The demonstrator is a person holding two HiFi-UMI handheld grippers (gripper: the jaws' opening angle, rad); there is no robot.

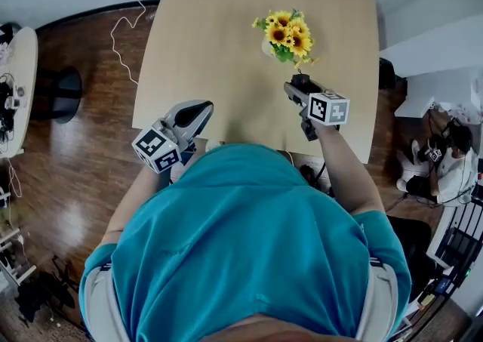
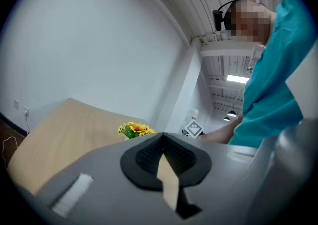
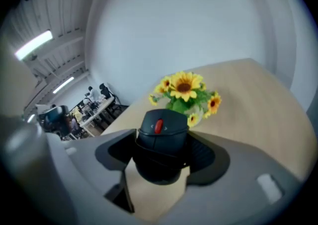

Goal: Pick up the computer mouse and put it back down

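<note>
A black computer mouse (image 3: 161, 129) with a red scroll wheel sits between the pads of my right gripper (image 3: 160, 157), which is shut on it and holds it above the tan table (image 3: 258, 100). In the head view the right gripper (image 1: 299, 88) hangs just in front of the sunflowers, with the mouse (image 1: 301, 79) showing as a dark shape at its tip. My left gripper (image 1: 195, 114) is at the table's near left edge, shut and holding nothing. Its tips (image 2: 163, 142) meet over the tabletop.
A small vase of yellow sunflowers (image 1: 287, 35) stands on the table (image 1: 226, 46) right beyond the mouse. A white cable (image 1: 121, 38) lies on the wooden floor at left, near a black round base (image 1: 59, 93). A seated person (image 1: 445, 155) and cluttered gear are at the right.
</note>
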